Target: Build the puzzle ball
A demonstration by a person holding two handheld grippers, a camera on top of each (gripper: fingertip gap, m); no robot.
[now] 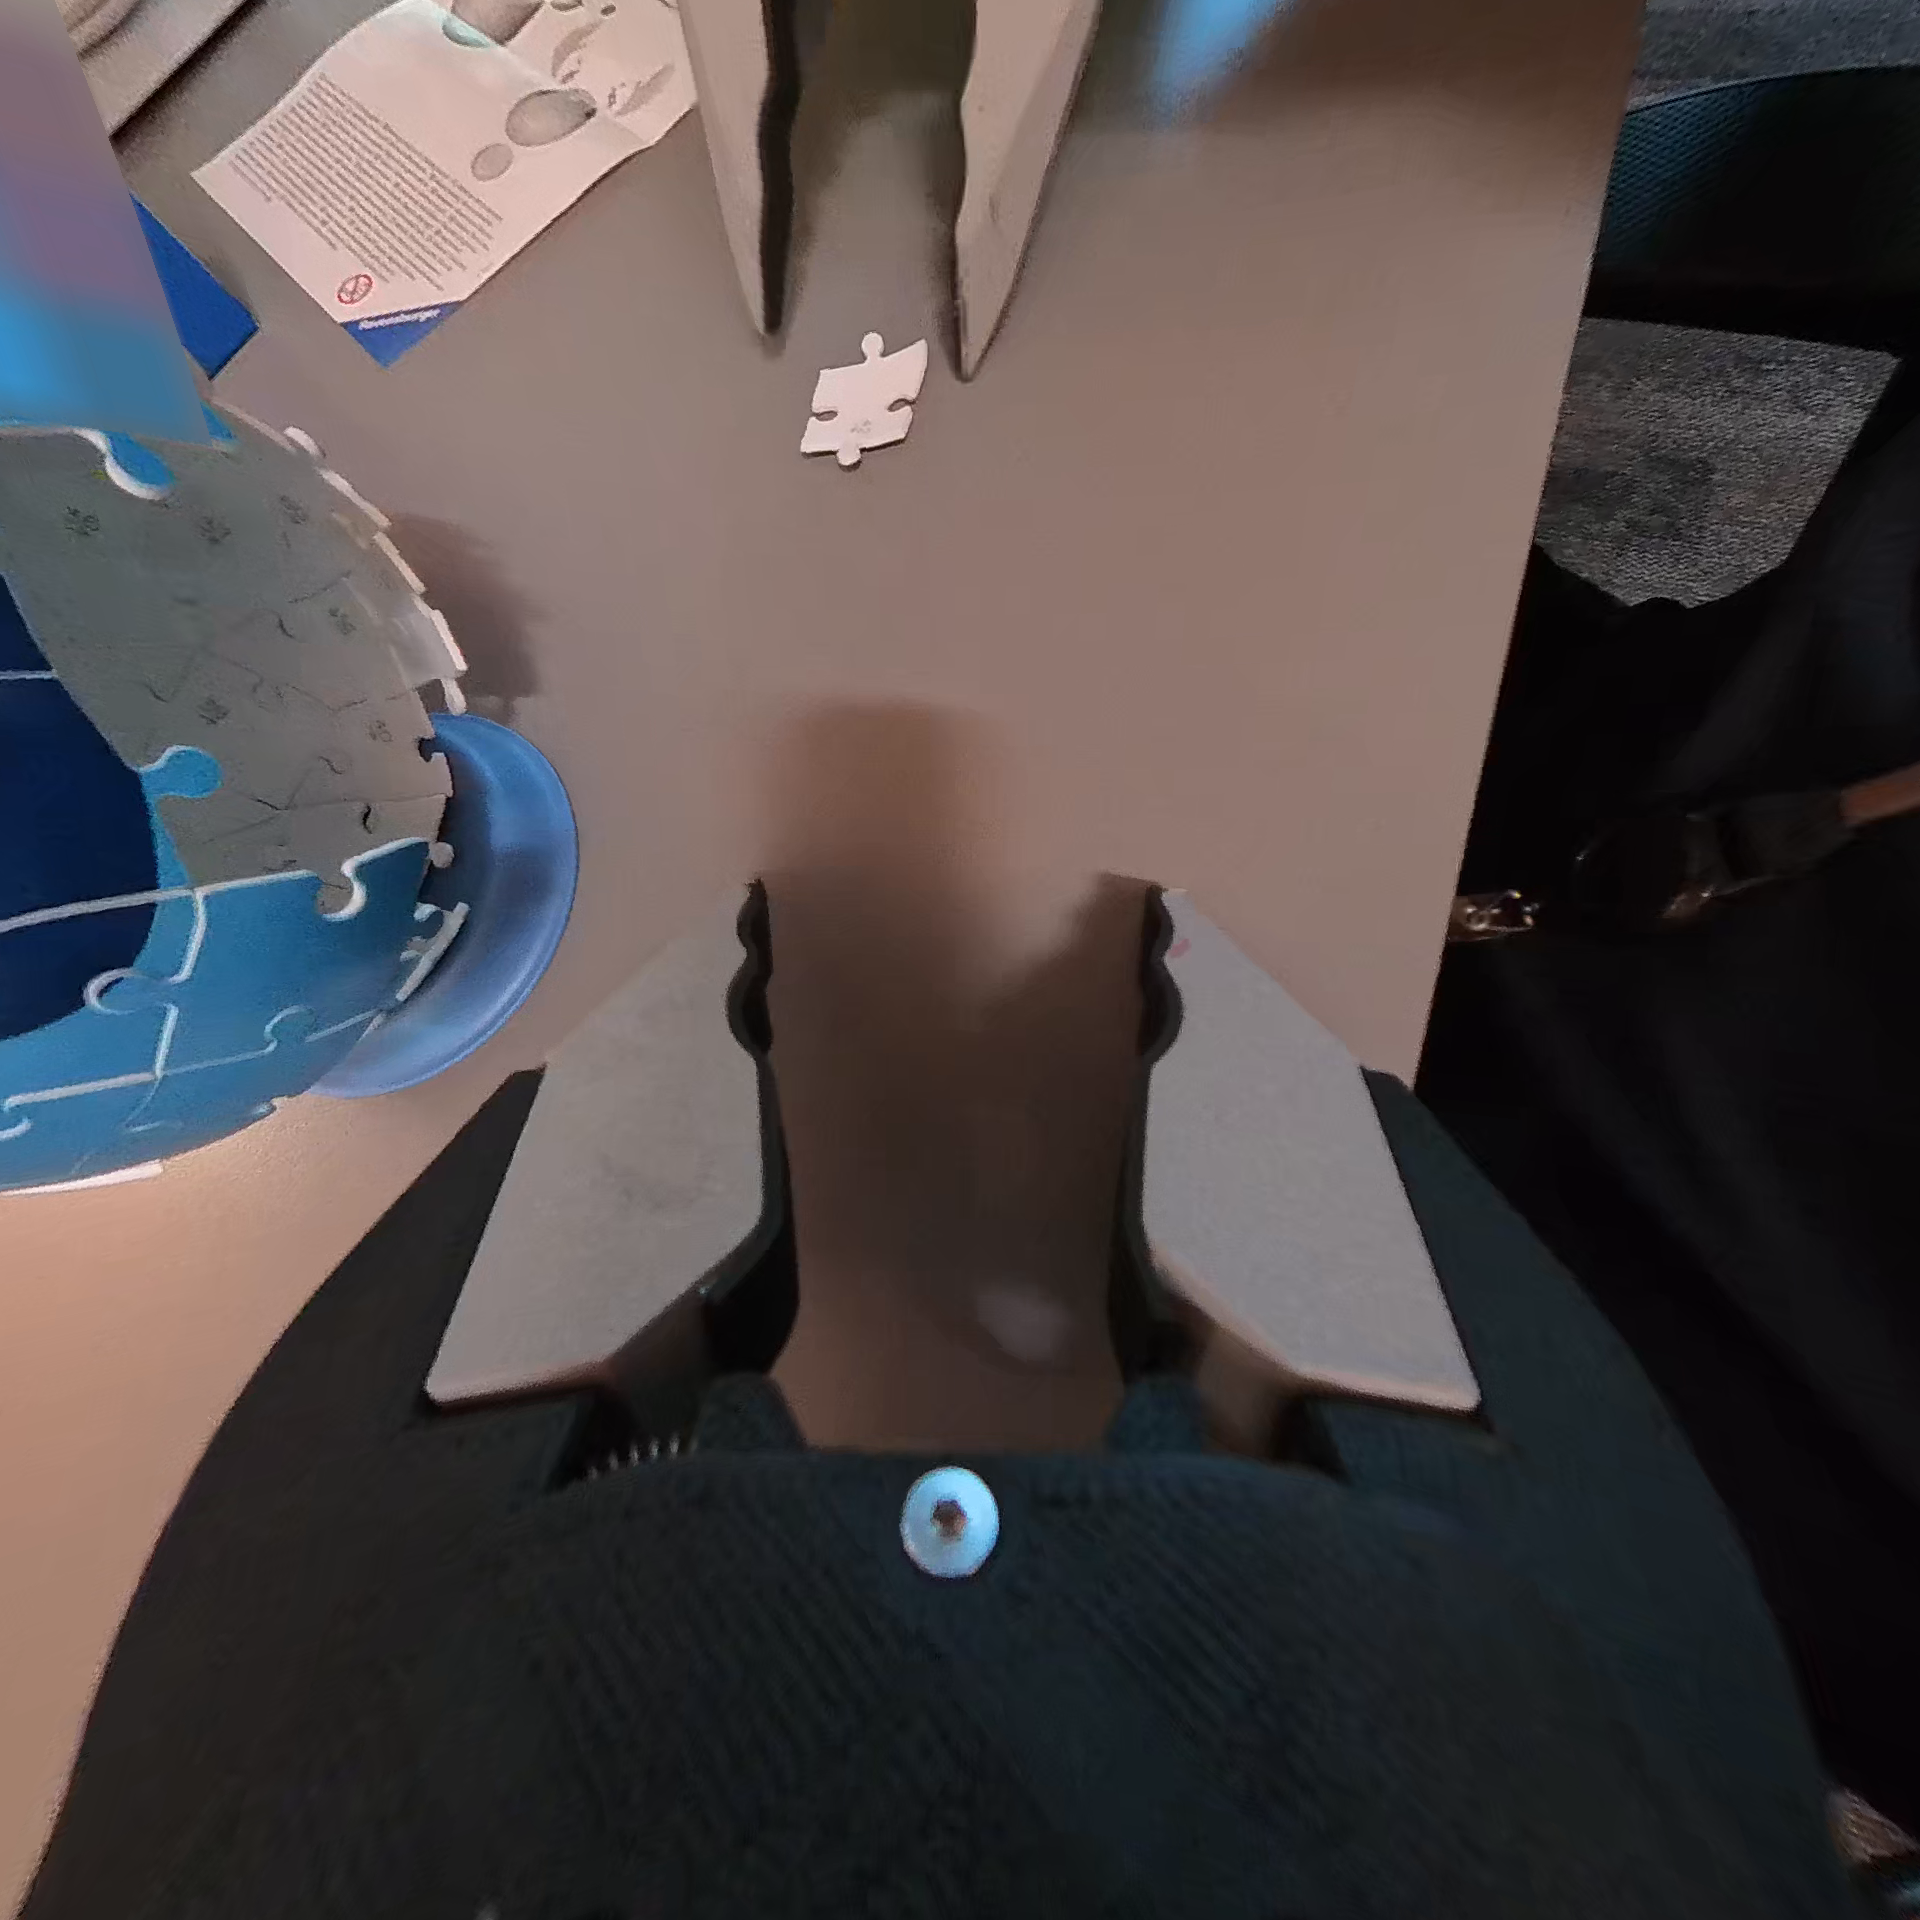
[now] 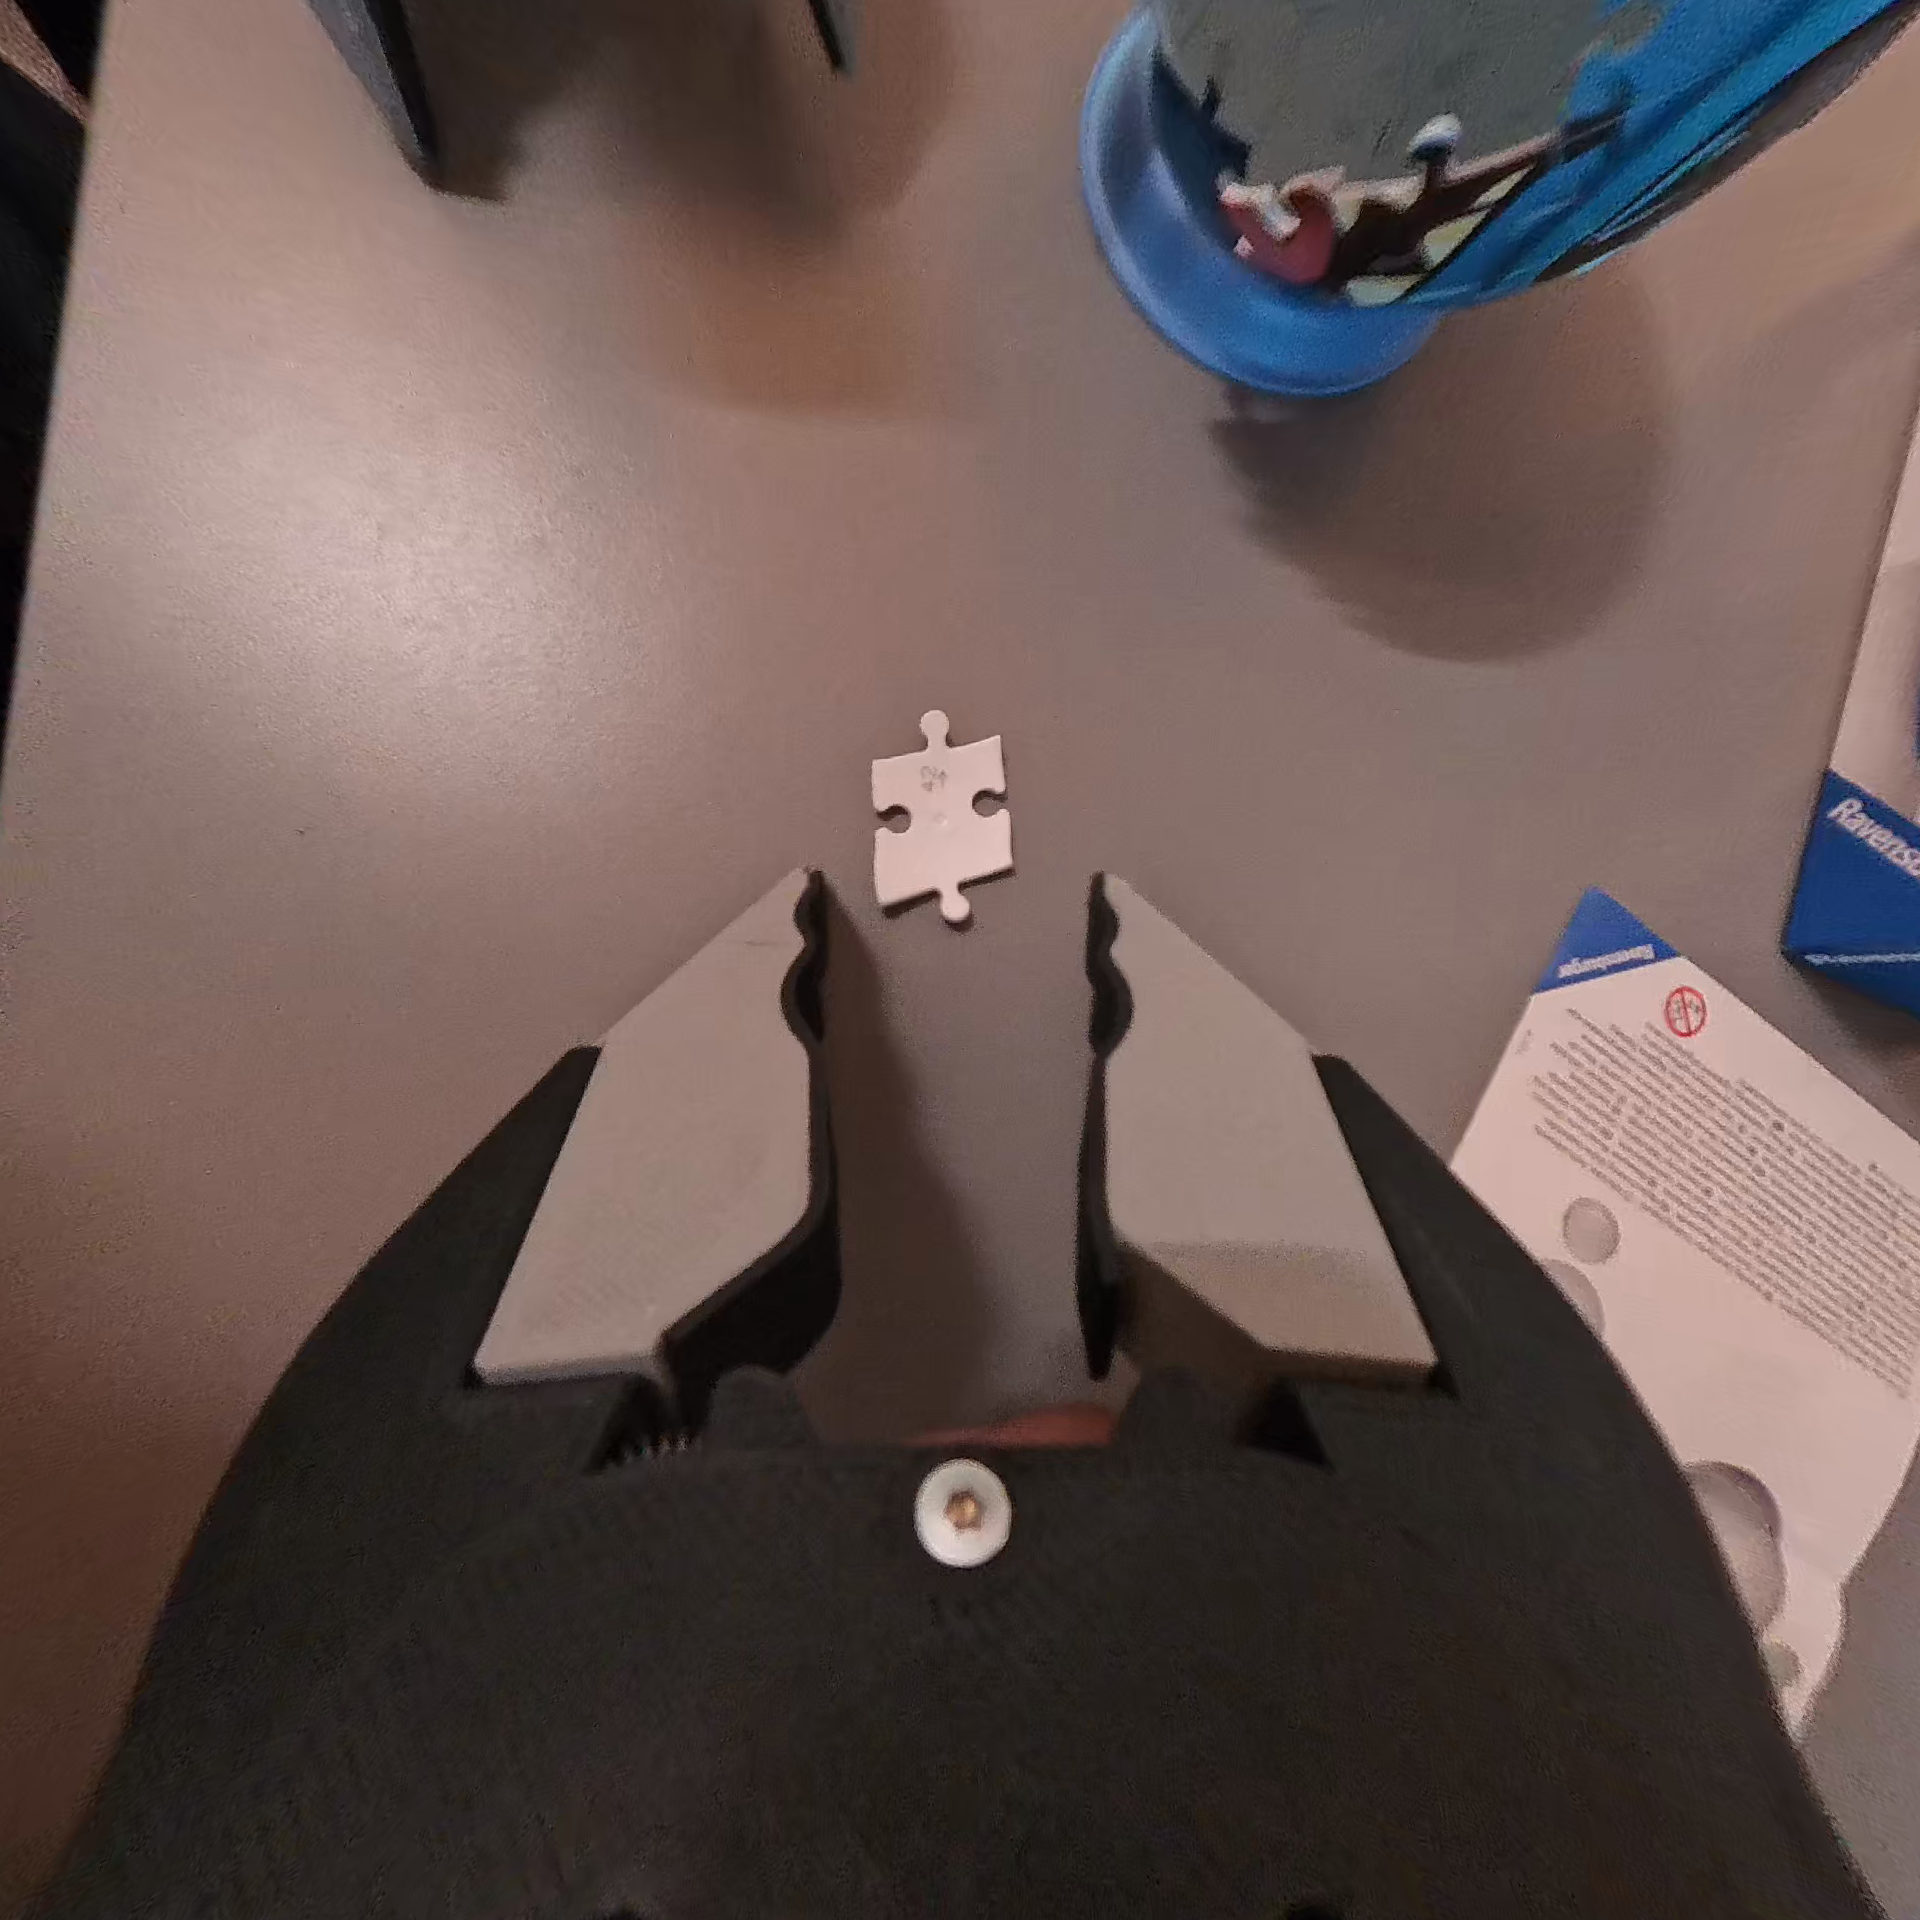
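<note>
One brown desk (image 2: 416, 582) carries everything; the half-built puzzle ball (image 1: 208, 790) on its blue stand (image 1: 509, 894) is seen at nine o'clock of the left tool (image 1: 951, 914), which is spread and empty. The right tool (image 2: 951, 894), also released, is poised just short of the face-down white puzzle piece (image 2: 940, 821). Lying flat, the piece could be pushed away rather than gripped.

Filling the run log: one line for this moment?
right gripper: open, nearing loose piece | left gripper: open, empty | puzzle ball: partly built
</note>
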